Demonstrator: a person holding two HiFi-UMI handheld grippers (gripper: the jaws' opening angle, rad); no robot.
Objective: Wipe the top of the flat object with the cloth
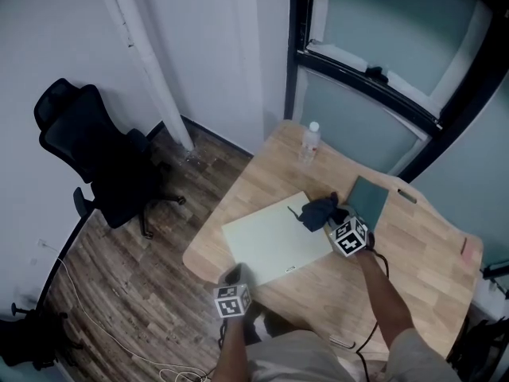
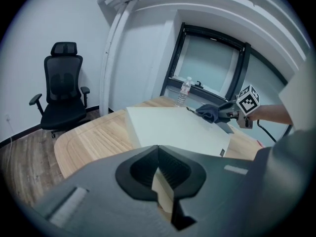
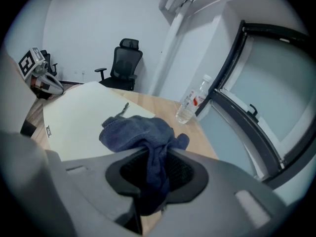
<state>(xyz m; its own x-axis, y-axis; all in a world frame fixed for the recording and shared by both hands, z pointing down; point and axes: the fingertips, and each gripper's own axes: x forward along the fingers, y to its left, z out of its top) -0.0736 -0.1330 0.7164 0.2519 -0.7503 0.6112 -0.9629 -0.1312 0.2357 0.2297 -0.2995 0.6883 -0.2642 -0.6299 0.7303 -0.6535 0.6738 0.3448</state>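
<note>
The jaws of my right gripper point(image 1: 336, 220) are clamped on the cloth point(image 1: 318, 210), which rests bunched on the flat object point(image 1: 270, 241) at its 2 o'clock edge, ready to begin a stroke. The jaws of my left gripper point(image 1: 233, 277) pinch the 7 o'clock corner, apparently to anchor it to the worktop point(image 1: 413, 249).

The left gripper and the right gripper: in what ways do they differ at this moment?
The left gripper is shut on the near corner of the pale flat board, while the right gripper is shut on a dark blue cloth. The left gripper is at the board's near edge; the right gripper is at its far right corner, with the cloth over the board. Both are shut on something.
</note>
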